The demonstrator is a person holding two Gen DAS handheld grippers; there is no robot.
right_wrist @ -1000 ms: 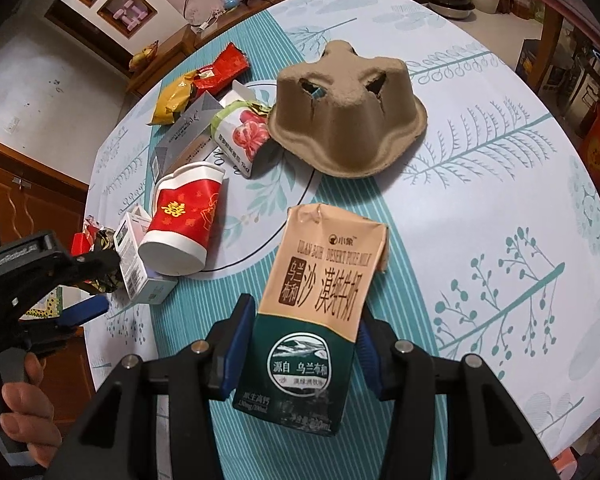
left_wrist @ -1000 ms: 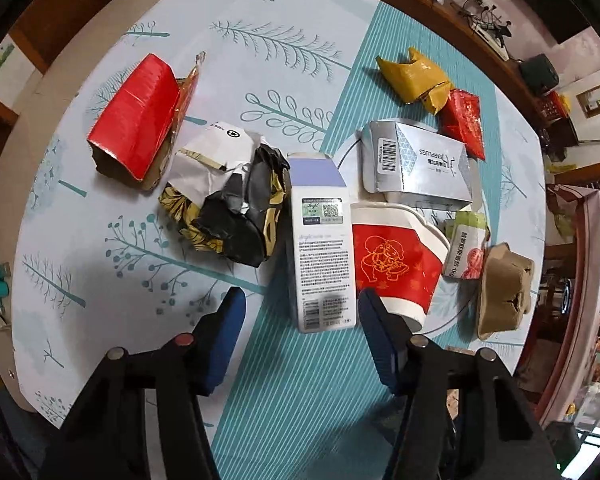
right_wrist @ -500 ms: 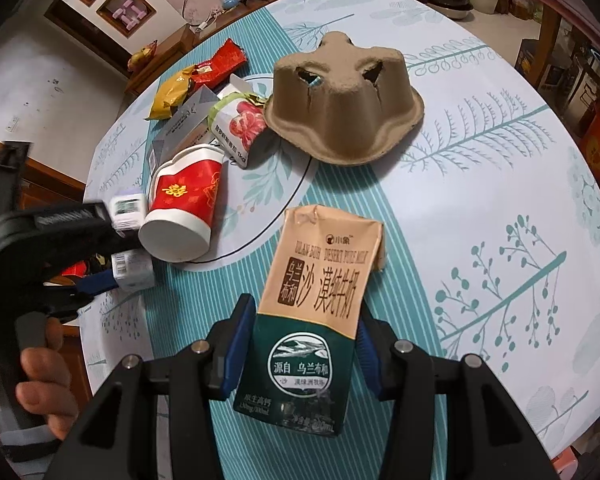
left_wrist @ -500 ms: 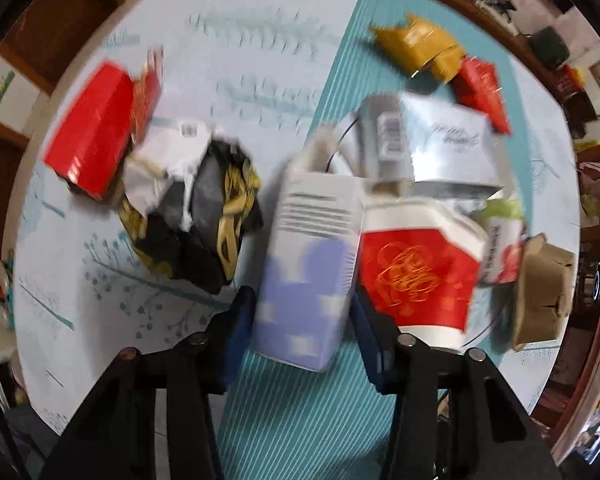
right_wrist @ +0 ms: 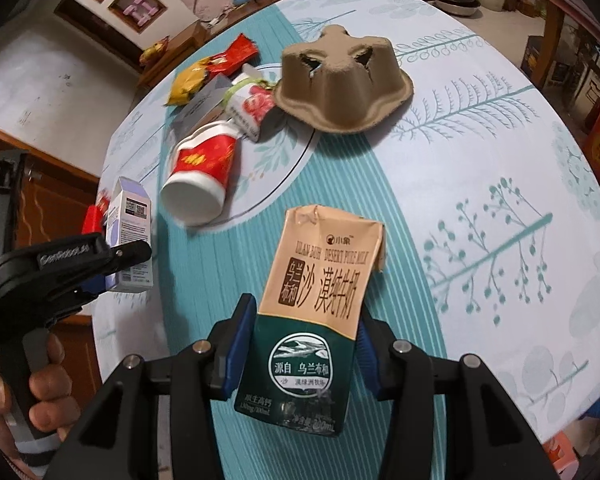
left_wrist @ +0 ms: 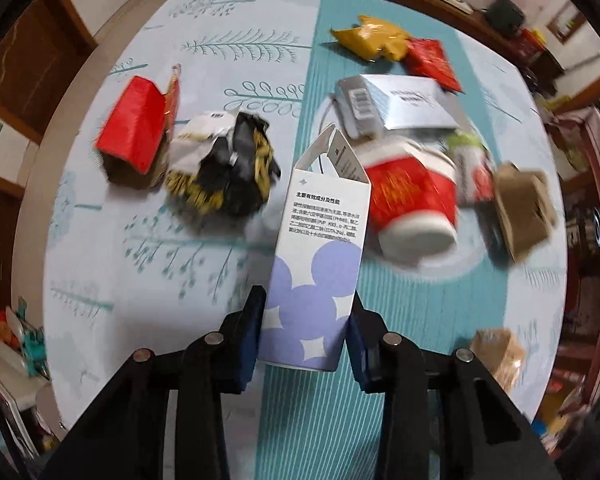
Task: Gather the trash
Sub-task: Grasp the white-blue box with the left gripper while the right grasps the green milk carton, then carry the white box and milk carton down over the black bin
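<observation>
Left wrist view has the left claw [left_wrist: 304, 332] clenched on the lower half of a white-and-lilac carton [left_wrist: 320, 256], its blue pads pressing the two narrow sides while the torn-open top flap points away over the counter [left_wrist: 420, 300]. Judging by the open flap, this carton is empty: light, thin card, stiff along its folded corners but apt to buckle in the middle of a face, so a hold low down by the closed base looks soundest. In the right wrist view the right claw [right_wrist: 304, 348] grasps a green-and-tan milk carton [right_wrist: 312, 308] by its green lower part; its top is creased and probably soft. Beyond, near the counter's middle, lie a red paper cup [left_wrist: 412, 204] on its side, a crumpled black-and-gold wrapper [left_wrist: 224, 168], a red bag [left_wrist: 136, 124], a silver box [left_wrist: 396, 104] and a pulp tray [right_wrist: 340, 84].
</observation>
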